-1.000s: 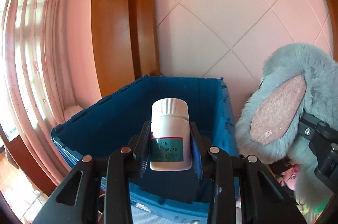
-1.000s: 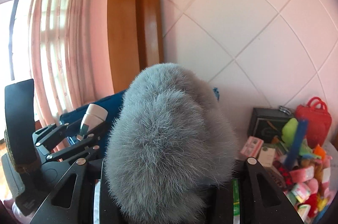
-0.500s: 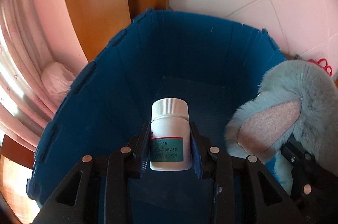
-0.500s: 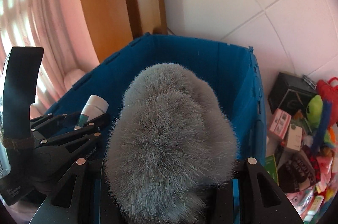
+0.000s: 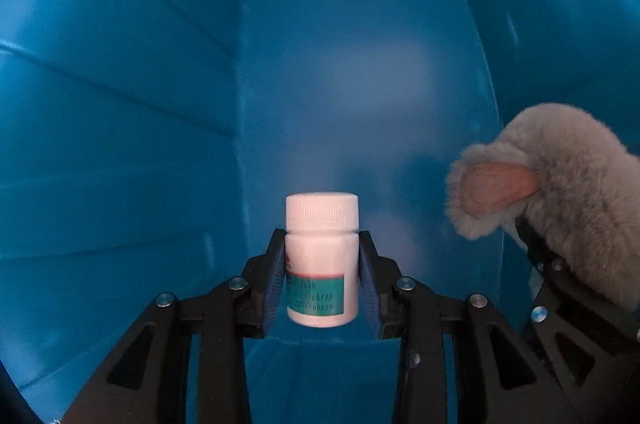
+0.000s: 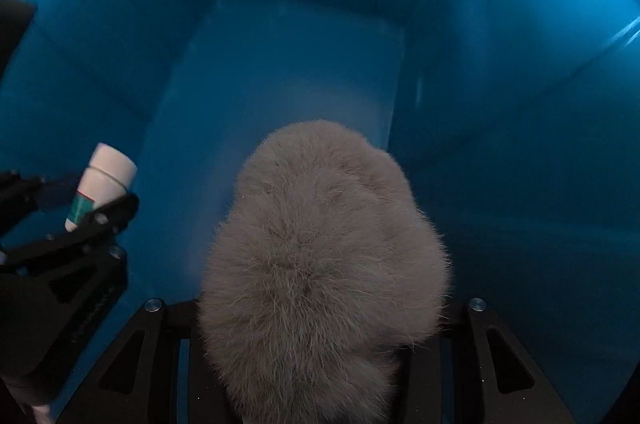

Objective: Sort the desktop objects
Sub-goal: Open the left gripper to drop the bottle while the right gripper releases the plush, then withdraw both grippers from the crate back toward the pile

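My left gripper [image 5: 322,278] is shut on a white pill bottle [image 5: 321,256] with a green label, held upright inside the blue bin [image 5: 120,104]. The bottle also shows in the right wrist view [image 6: 100,190], at the left. My right gripper [image 6: 320,324] is shut on a grey furry plush toy [image 6: 320,264] that hides its fingertips. The plush, with a pink inner ear, also shows at the right of the left wrist view [image 5: 560,216]. Both grippers are deep inside the bin, above its floor [image 6: 288,72].
The bin's blue ribbed walls [image 6: 520,64] surround both grippers on every side. The bin floor [image 5: 360,84] ahead shows nothing lying on it. The room and the table outside the bin are out of view.
Both grippers have tilted down and moved into the blue bin with the bottle and the plush still held. The wall, curtain and toy pile have left view.
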Demonstrator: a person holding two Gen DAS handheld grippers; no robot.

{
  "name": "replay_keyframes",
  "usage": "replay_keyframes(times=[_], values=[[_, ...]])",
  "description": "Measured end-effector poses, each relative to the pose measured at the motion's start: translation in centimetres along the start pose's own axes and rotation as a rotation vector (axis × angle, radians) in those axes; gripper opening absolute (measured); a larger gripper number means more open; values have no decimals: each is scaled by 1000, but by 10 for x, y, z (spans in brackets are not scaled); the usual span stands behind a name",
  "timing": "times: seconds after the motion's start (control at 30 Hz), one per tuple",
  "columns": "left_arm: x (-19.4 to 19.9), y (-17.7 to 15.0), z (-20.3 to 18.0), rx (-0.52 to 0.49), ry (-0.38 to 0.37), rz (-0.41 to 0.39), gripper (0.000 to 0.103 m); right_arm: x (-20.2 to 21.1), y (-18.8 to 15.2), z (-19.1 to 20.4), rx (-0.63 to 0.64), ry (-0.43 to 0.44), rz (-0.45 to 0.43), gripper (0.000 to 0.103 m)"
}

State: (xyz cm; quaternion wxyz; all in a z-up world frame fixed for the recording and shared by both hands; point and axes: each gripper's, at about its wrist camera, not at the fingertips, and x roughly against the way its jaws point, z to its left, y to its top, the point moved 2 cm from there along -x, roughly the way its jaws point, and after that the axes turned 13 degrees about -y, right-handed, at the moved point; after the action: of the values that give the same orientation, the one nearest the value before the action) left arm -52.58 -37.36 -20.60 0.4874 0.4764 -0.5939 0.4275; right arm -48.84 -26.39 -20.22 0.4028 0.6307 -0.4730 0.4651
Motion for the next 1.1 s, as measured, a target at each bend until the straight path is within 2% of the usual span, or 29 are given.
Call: replay_keyframes(times=[0.13,0.2,0.23,0.3,0.33,0.53,0.6,0.7,0.73,0.83,0.97,1.1], values=[[-35,-10,-4,-25,-31,123,34,-6,-4,7,49,-40,9,43],[-41,-11,-5,-24,-31,150,41,-4,-5,14,51,-41,16,44],[-41,-11,-5,-25,-23,147,45,-5,-5,13,50,-36,18,44],[-39,-9,-6,-16,-20,130,66,-4,-4,10,46,-51,10,45],[-38,-8,-5,-9,-16,125,69,-4,-3,8,41,-61,5,47],[-31,-13,-3,-3,-1,99,71,2,-4,2,14,-85,-5,62],[-26,-15,-2,-4,17,83,71,3,-4,-2,15,-79,-9,63],[-5,-17,-5,-3,40,42,71,20,-1,3,47,-92,-42,72],[3,-19,-6,2,39,22,71,28,-1,13,50,-96,-60,76],[30,-23,0,14,22,-42,71,56,-1,9,55,-76,-116,85],[71,-35,2,-5,2,-186,71,107,-11,-5,61,-43,-236,92],[119,-70,-12,-34,-19,-347,71,156,-37,-22,75,-23,-377,103]])
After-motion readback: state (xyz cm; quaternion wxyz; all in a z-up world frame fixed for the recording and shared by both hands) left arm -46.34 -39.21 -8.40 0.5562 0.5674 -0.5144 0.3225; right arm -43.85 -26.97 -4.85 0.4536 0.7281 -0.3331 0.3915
